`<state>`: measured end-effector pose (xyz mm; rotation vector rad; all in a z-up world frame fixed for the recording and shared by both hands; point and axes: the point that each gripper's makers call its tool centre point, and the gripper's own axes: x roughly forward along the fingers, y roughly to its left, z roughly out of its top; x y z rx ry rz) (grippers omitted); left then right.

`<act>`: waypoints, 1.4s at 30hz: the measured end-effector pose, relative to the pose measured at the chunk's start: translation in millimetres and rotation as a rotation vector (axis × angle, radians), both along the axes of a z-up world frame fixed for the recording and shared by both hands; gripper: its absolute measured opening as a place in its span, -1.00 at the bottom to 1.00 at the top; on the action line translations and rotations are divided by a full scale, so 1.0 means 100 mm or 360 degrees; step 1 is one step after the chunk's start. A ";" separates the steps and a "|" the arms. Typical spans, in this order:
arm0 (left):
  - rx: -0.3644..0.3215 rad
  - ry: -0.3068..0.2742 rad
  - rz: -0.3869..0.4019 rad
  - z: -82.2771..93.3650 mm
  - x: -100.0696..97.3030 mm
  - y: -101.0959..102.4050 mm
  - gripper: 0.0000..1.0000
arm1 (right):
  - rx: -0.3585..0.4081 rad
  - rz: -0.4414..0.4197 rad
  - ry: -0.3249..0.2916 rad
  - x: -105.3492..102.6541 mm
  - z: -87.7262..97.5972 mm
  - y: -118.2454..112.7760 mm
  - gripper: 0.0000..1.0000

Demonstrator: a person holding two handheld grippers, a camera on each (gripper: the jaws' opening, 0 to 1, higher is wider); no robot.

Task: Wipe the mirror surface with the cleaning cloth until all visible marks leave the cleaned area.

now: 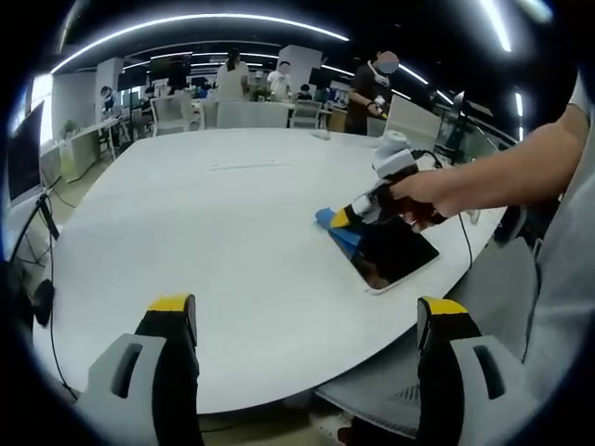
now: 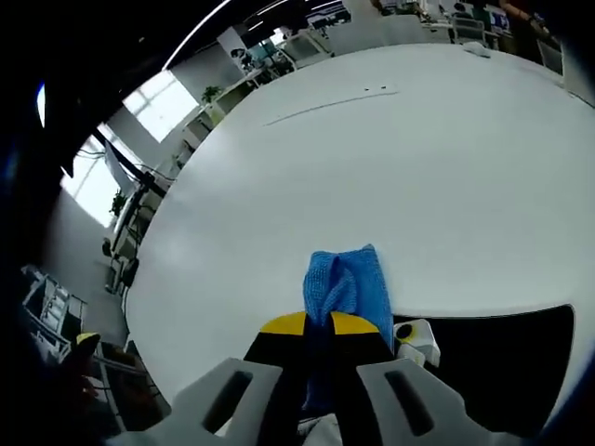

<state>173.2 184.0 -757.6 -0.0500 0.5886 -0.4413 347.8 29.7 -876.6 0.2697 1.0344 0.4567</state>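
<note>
Right gripper view: right hand-held gripper (image 2: pixel 316 325) clamps the blue cloth (image 2: pixel 342 283) on the mirror's (image 2: pixel 502 358) edge.
Left hand-held gripper (image 1: pixel 307 311): jaws wide (holding nothing), above the white desk (image 1: pixel 214 223).

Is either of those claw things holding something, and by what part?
The right gripper pinches the blue cloth by its near end; the left gripper holds nothing.

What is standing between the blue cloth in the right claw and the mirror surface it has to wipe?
Nothing visible. The right claw is shut on the blue cloth, which lies at the edge of the mirror on the white table. The left claw hangs open, well away.
</note>
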 end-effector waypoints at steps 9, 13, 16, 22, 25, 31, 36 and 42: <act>0.0001 -0.0012 -0.0001 0.02 -0.01 0.00 0.98 | 0.0005 -0.0016 -0.0032 -0.06 0.04 -0.02 -0.95; 0.0002 -0.0009 0.0007 0.01 -0.02 0.01 0.98 | 0.0027 -0.0035 -0.0018 -0.11 0.04 -0.03 -0.95; 0.0001 -0.0009 0.0008 0.02 -0.03 0.00 0.98 | 0.0028 -0.0032 -0.0020 -0.15 0.03 -0.03 -0.95; 0.0001 -0.0013 -0.0013 0.01 -0.02 -0.05 0.98 | 0.0026 -0.0018 -0.0013 -0.25 0.05 -0.03 -0.95; -0.0002 -0.0016 -0.0018 0.01 -0.02 -0.06 0.98 | 0.0037 -0.0021 0.0001 -0.32 0.04 -0.04 -0.95; -0.0005 -0.0016 -0.0020 0.00 -0.01 -0.06 0.98 | 0.0081 -0.0041 0.0018 -0.42 0.03 -0.05 -0.95; -0.0014 -0.0016 -0.0027 0.01 -0.01 -0.12 0.98 | 0.0089 -0.0044 0.0034 -0.52 0.05 -0.05 -0.95; -0.0019 -0.0022 -0.0034 0.03 -0.02 -0.16 0.98 | 0.0147 0.0007 0.0122 -0.67 0.02 0.01 -0.95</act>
